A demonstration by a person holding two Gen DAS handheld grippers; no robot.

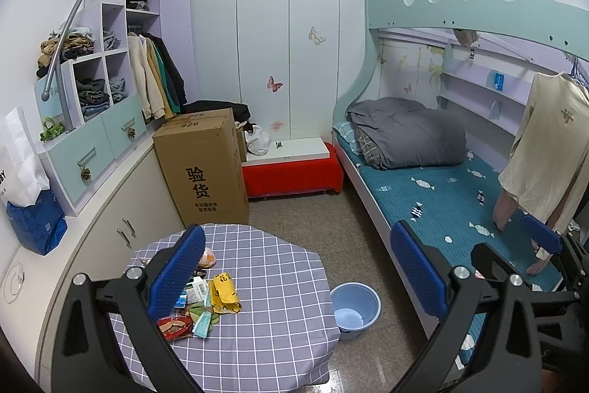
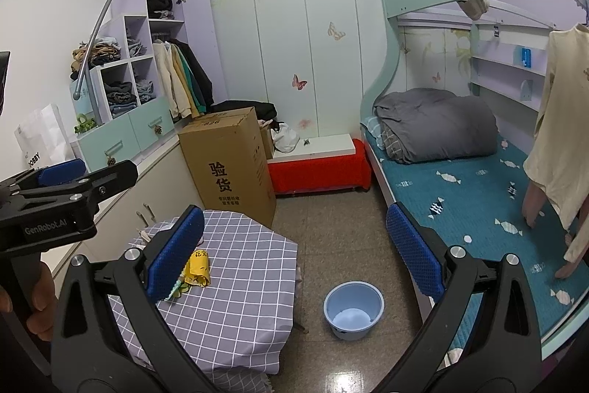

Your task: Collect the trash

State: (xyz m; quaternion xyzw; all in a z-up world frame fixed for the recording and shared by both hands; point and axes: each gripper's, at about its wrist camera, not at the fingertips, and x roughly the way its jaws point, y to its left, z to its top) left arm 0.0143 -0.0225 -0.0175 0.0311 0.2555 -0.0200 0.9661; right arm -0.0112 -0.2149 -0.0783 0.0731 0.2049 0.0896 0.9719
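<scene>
A pile of trash lies on the small table with a grey checked cloth (image 1: 265,282): a yellow wrapper (image 1: 224,288), a red snack packet (image 1: 176,326), a green wrapper (image 1: 203,321) and a small carton (image 1: 197,286). The yellow wrapper also shows in the right wrist view (image 2: 197,267). A light blue bucket (image 1: 355,308) (image 2: 353,308) stands on the floor to the right of the table. My left gripper (image 1: 298,275) is open and empty, above the table. My right gripper (image 2: 294,253) is open and empty, above table and floor.
A tall cardboard box (image 1: 206,168) stands behind the table. A red bench (image 1: 291,175) sits at the back wall. A bunk bed with a teal mattress (image 1: 441,205) fills the right side. White cabinets (image 1: 121,209) and shelves run along the left.
</scene>
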